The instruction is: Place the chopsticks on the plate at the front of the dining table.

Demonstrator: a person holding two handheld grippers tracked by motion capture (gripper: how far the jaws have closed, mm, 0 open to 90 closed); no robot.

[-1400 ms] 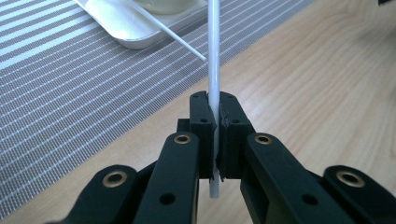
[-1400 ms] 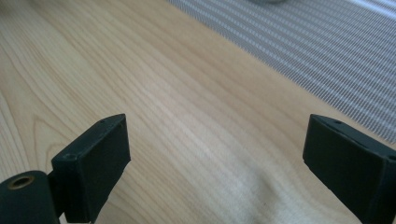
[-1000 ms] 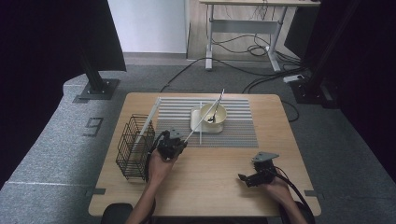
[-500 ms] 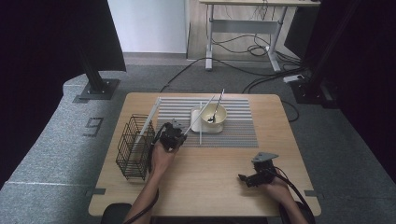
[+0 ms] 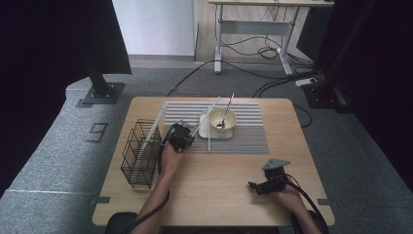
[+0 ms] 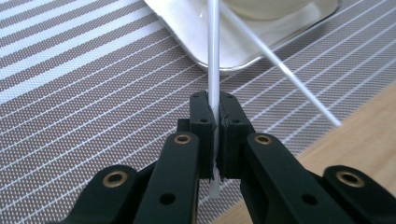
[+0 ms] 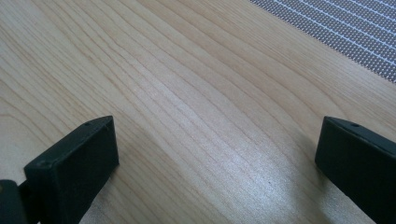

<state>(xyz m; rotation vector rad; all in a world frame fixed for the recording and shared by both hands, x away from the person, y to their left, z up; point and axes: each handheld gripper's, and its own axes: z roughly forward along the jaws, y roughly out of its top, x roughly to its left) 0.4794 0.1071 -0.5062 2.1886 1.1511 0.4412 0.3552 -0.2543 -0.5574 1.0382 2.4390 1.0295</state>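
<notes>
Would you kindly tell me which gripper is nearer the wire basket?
Left. The left gripper is just right of the basket; the right gripper sits far off, near the table's opposite front corner.

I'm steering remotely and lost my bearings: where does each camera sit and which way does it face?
High view: above the person's side, looking forward and down on the table; both forearms show.
Left gripper view: rides the left tongs, shut on a white chopstick, facing the striped placemat.
Right gripper view: rides the open right tongs, facing bare wood.
Shared: placemat.
</notes>
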